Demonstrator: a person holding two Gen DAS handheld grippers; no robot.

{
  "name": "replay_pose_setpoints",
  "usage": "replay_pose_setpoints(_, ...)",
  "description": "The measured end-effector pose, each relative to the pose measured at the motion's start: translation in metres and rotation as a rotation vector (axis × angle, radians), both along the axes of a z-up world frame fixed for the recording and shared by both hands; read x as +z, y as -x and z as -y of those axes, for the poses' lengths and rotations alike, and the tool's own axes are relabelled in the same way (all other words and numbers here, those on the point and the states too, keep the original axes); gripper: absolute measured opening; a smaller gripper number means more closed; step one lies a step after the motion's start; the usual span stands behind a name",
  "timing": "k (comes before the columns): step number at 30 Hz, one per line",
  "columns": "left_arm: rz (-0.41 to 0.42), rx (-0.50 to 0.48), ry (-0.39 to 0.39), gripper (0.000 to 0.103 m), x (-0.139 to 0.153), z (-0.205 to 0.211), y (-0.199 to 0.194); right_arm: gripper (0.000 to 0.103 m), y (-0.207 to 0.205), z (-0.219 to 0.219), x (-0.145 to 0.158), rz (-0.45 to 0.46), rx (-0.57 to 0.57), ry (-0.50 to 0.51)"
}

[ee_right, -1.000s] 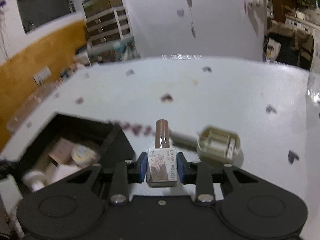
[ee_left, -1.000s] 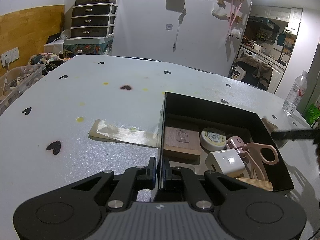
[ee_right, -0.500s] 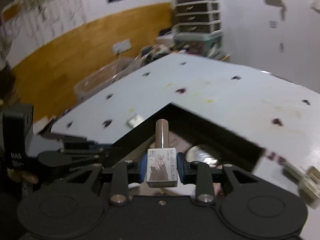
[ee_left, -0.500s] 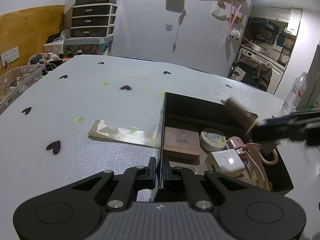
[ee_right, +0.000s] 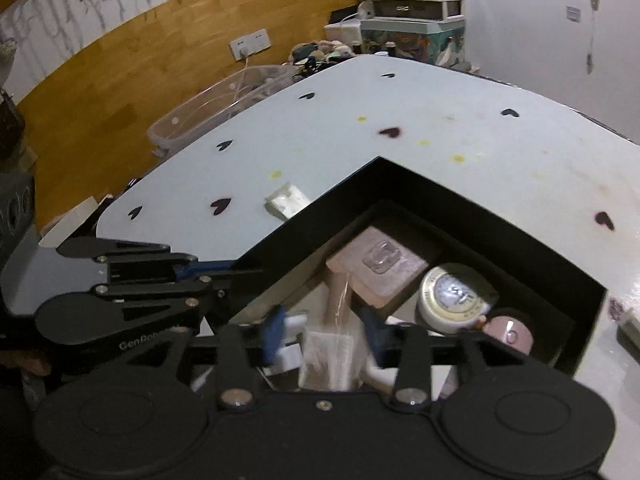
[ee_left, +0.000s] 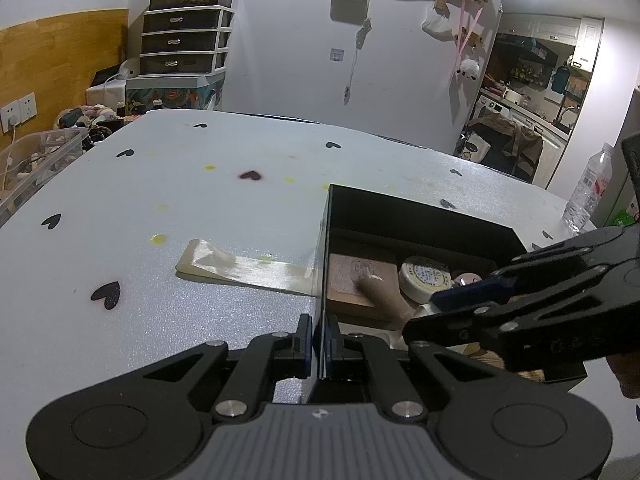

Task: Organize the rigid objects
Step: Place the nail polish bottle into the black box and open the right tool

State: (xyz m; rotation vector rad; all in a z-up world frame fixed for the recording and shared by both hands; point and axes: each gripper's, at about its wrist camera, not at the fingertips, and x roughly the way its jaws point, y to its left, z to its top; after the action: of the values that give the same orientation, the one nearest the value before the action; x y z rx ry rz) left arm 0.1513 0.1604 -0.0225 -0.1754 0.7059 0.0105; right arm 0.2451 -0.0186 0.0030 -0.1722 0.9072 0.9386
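Observation:
A black open box stands on the white table. My left gripper is shut on the box's near left wall. My right gripper hangs over the box's inside, and its jaws are opening. Between them, blurred and free of both pads, is the gel polish bottle with its brown cap. In the left wrist view the right gripper reaches in from the right. Inside the box lie a wooden block with a clear hook, a round tin, a pink item and a white adapter.
A translucent strip lies on the table left of the box. A water bottle stands at the far right edge. A clear plastic bin sits beyond the left edge. A beige case lies right of the box.
The right gripper has swung from the open table to over the box, and its jaws have spread off the polish bottle. The left gripper has kept still on the box wall.

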Motion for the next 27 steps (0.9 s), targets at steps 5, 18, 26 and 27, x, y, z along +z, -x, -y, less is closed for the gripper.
replay_pose_setpoints(5, 0.0, 0.001, -0.001, 0.006, 0.0, 0.0, 0.0, 0.063, 0.004, 0.005, 0.005, -0.002, -0.005, 0.007)
replay_pose_setpoints(18, -0.004, 0.004, -0.005, 0.006, 0.001, 0.0, -0.001, 0.09, 0.009, 0.022, 0.016, 0.0, -0.037, -0.021)
replay_pose_setpoints(26, -0.006, 0.006, -0.01, 0.006, 0.001, 0.0, -0.002, 0.103, 0.018, 0.032, 0.033, 0.059, -0.053, -0.045)
replay_pose_setpoints(27, -0.007, 0.006, -0.012, 0.006, 0.001, 0.0, -0.001, 0.103, 0.019, 0.034, 0.035, 0.07, -0.058, -0.045)
